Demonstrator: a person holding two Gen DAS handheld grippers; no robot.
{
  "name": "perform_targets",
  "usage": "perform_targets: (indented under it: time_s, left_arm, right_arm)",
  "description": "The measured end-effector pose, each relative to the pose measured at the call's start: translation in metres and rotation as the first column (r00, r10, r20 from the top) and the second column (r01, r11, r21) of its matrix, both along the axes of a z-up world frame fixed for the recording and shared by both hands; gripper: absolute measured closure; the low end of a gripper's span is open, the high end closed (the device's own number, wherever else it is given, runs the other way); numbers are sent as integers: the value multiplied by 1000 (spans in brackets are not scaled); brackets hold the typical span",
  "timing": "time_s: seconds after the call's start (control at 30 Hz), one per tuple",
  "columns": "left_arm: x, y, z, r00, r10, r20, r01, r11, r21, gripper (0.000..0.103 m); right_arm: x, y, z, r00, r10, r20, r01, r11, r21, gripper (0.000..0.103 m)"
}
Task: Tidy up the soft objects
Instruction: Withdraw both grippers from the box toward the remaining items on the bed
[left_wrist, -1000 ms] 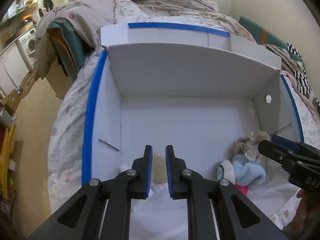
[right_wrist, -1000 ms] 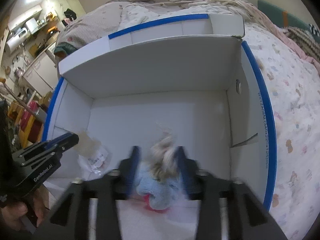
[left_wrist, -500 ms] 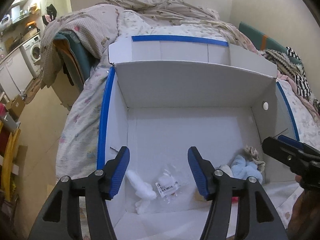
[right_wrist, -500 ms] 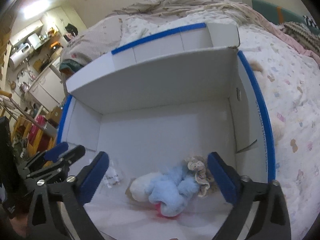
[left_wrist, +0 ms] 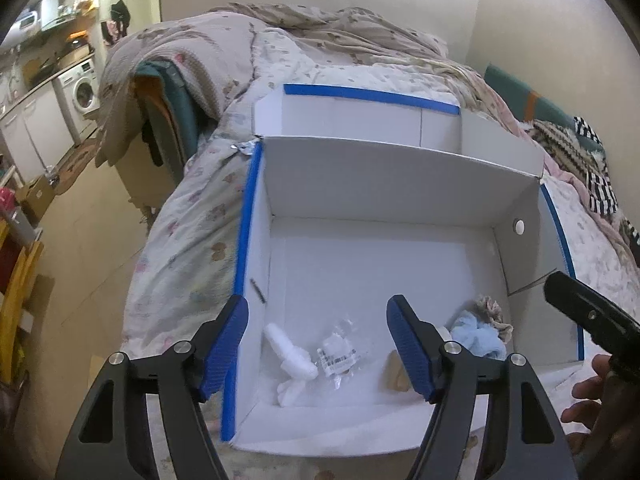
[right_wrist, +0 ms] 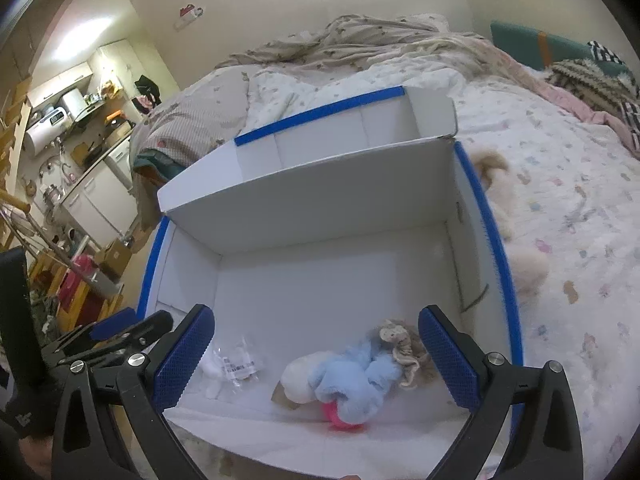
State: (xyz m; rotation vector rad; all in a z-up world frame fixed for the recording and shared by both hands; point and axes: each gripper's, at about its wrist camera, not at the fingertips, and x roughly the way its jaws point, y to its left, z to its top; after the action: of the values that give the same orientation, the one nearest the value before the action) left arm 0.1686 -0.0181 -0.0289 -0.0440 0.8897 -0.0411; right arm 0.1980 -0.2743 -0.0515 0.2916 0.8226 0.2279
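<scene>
My left gripper (left_wrist: 316, 344) hangs with its jaws spread wide and empty above the near left corner of the white box (left_wrist: 384, 176), and my right gripper (right_wrist: 316, 354) hangs the same way, jaws spread and holding nothing, above the near right corner. Directly below the left jaws lie a small white plush (left_wrist: 294, 358) against the near left wall and, just beside it, a clear plastic packet (left_wrist: 336, 354) with a printed label. Below the right jaws sits a tangle of soft things pressed together: a pale blue plush (right_wrist: 352, 380), a cream piece (right_wrist: 298, 376) touching its left side, a beige frilled piece (right_wrist: 400, 346) on its right, and a pink item (right_wrist: 344, 424) showing from underneath at the near wall. They sit where they do, I judge, because each side drops its load straight down at the nearest corner, which leaves the far half of the box floor bare. The box stands on the bed (right_wrist: 568, 216), its blue-edged lid flap (left_wrist: 368, 114) folded back toward the rumpled quilt (left_wrist: 320, 36) at the head. Outside the box, hard against its right wall on the bedspread, lies a fluffy cream toy (right_wrist: 516, 240), blurred, probably the next soft thing to go in; the right side sits closest to it.
</scene>
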Motion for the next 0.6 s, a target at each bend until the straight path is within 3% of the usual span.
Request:
perform_targets:
  time_s: [0.33,0.6]
  left_arm:
    - [-30,12,14,1000,-16,16,15,999,44,33]
    - [-58,32,12,999,37,12,-37,999,27,33]
  right_arm:
    - [-30,-10,13,999,-28,35,28,1000,-2,0]
    - [-58,-7,12,999,-17,35,18,1000,-15,0]
